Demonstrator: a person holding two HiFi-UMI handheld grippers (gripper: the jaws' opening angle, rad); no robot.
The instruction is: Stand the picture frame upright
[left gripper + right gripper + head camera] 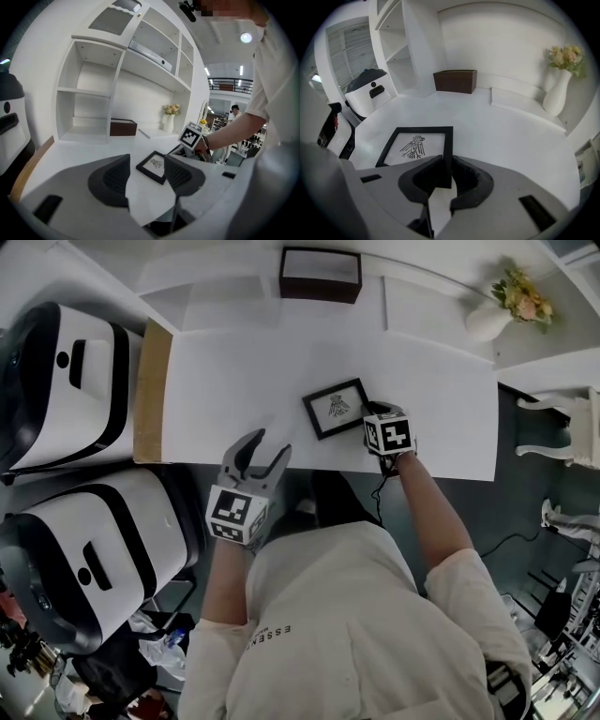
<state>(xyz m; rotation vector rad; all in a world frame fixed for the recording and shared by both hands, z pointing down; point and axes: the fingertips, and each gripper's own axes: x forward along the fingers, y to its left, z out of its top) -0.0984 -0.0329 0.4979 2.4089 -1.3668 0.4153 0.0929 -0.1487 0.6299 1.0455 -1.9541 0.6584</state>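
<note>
A small black picture frame (336,408) with a bird drawing lies about flat on the white table (234,381), near its front edge. My right gripper (368,421) is shut on the frame's right side bar; in the right gripper view the bar (448,140) runs up from between the two dark pads (465,176). My left gripper (265,448) hovers at the table's front edge, left of the frame and apart from it, jaws open with nothing between them. From the left gripper view the frame (153,165) shows beyond the open jaws.
A dark brown box (320,274) stands at the table's back. A white vase with flowers (487,320) is at the back right. Two white-and-black machines (66,381) sit left of the table, past its wooden side edge (150,390). White shelves (89,79) rise behind.
</note>
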